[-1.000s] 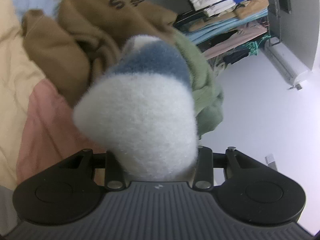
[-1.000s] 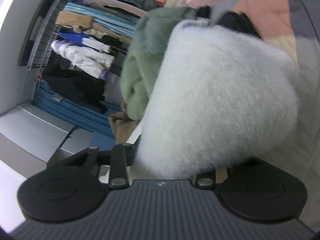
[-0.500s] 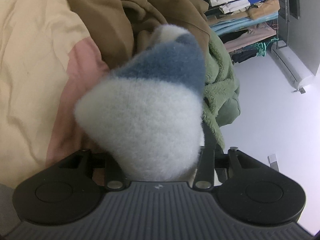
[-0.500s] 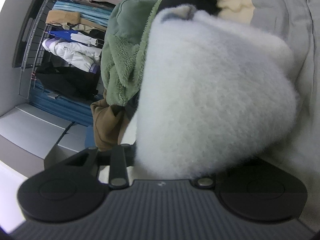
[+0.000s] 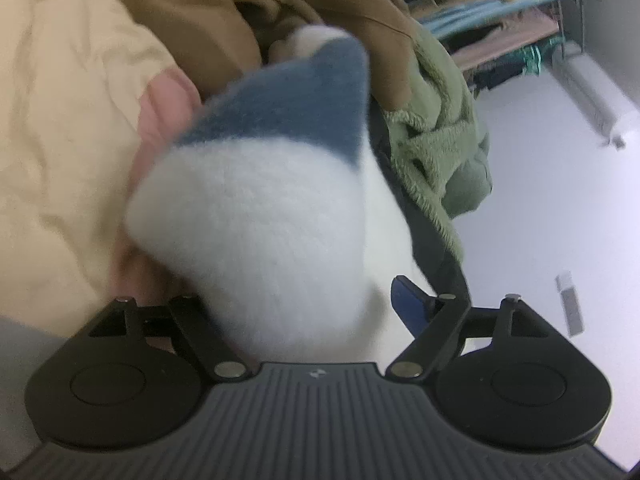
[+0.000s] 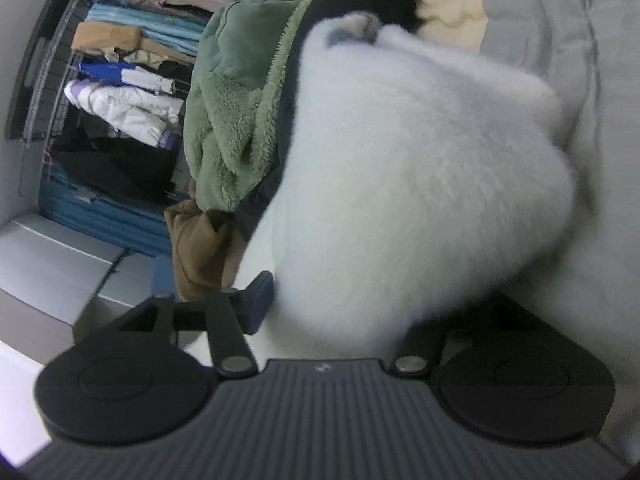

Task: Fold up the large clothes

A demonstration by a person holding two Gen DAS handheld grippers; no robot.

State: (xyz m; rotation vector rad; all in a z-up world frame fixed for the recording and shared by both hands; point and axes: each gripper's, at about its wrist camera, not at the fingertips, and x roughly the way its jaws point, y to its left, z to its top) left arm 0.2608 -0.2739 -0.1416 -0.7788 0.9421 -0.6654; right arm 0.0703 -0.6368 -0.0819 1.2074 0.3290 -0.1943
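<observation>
A fluffy white fleece garment with a blue band [image 5: 256, 216] fills the middle of the left wrist view and, as a white mass [image 6: 420, 184], the right wrist view. My left gripper [image 5: 316, 312] has its jaws spread wide; one blue fingertip pad [image 5: 412, 308] shows bare beside the fleece, which still lies between the jaws. My right gripper [image 6: 340, 304] is also spread open, with one blue pad [image 6: 258, 304] bare at the left and the other finger hidden under the fleece.
A brown hoodie [image 5: 224, 12] and a green fleece [image 5: 440, 128] are piled behind, over cream and pink bedding [image 5: 60, 120]. A grey sheet [image 6: 560, 40] lies at the right. A rack of clothes [image 6: 120, 80] stands beyond the green fleece [image 6: 240, 112].
Both grippers have opened: the linkages have swung outward and a blue pad now shows on each. The fleece has sunk lower toward the bed and both cameras have moved closer to the pile.
</observation>
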